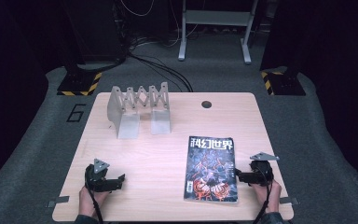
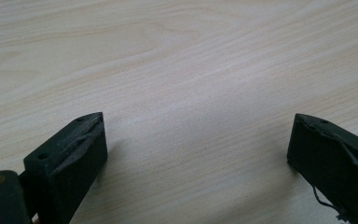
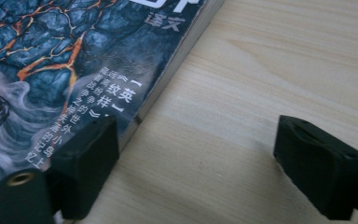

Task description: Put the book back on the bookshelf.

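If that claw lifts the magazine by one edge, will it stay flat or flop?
The magazine looks thin and soft-covered, so it would probably droop if lifted by one edge. Its glossy cover may slip between the pads. Lying flat on the table, it should slide rather than tip when pushed.

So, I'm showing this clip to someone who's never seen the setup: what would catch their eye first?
Probably the magazine, its dark cover veined with orange, lying flat on the pale wooden table at the near right. The right gripper sits at its right edge with jaws open, one jaw over the cover's margin. Next, the grey accordion-style rack standing at the far left, and the left gripper open over bare wood.
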`<state>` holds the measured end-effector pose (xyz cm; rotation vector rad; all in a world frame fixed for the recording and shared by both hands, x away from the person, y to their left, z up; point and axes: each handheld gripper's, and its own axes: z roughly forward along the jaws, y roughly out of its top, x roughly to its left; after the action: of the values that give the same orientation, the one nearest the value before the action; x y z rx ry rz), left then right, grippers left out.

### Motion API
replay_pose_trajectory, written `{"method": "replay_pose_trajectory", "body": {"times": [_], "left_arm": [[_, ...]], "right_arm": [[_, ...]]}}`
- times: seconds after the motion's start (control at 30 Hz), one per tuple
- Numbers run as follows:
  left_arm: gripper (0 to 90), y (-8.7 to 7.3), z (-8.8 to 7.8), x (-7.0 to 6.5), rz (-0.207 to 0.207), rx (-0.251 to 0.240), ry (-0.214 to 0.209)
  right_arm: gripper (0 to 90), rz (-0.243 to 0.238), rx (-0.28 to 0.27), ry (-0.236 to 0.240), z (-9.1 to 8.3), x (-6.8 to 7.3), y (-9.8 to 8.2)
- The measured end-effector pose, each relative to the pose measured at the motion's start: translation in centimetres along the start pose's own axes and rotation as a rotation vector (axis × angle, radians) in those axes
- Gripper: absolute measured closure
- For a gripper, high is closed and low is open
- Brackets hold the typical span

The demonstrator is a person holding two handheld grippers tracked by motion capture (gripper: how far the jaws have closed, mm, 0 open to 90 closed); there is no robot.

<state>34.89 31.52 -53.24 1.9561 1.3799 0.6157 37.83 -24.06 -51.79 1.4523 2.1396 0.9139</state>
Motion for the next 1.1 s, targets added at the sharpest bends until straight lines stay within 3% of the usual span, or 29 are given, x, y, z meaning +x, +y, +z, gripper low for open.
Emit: {"method": "replay_pose_trajectory", "body": {"times": [0.03,0.17,0.2,0.33,0.47,0.5,0.57,0.7,0.83,1.1], "left_arm": [[4.7,0.0,0.0,0.0,0.000,-0.001,0.000],[4.7,0.0,0.0,0.0,0.001,0.000,0.000],[4.7,0.0,0.0,0.0,0.000,0.000,0.000],[4.6,0.0,0.0,0.0,0.000,0.000,0.000],[4.7,0.0,0.0,0.0,0.000,0.000,0.000],[4.7,0.0,0.0,0.0,0.001,0.000,0.001],[4.7,0.0,0.0,0.0,0.001,-0.002,0.000],[4.8,0.0,0.0,0.0,0.000,-0.001,0.002],[4.8,0.0,0.0,0.0,-0.001,-0.001,0.003],[5.2,-0.1,-0.1,-0.1,-0.004,-0.004,0.002]], "right_arm": [[14.5,0.026,0.003,0.052,-0.3,-0.2,0.2],[14.6,0.070,0.010,0.086,-0.7,-0.4,0.5],[14.9,0.090,0.007,0.132,-0.7,-0.4,0.7],[19.6,0.079,0.013,0.168,-0.3,0.5,1.4],[24.5,0.027,0.059,0.170,1.1,1.6,2.0],[25.7,0.033,0.074,0.169,1.3,1.9,2.1],[27.7,0.026,0.070,0.162,1.4,2.0,2.1],[31.2,0.041,0.061,0.193,1.5,2.3,2.2],[32.1,0.027,0.050,0.137,1.6,3.3,2.1],[37.3,0.032,0.035,0.166,1.9,5.1,2.2]]}}
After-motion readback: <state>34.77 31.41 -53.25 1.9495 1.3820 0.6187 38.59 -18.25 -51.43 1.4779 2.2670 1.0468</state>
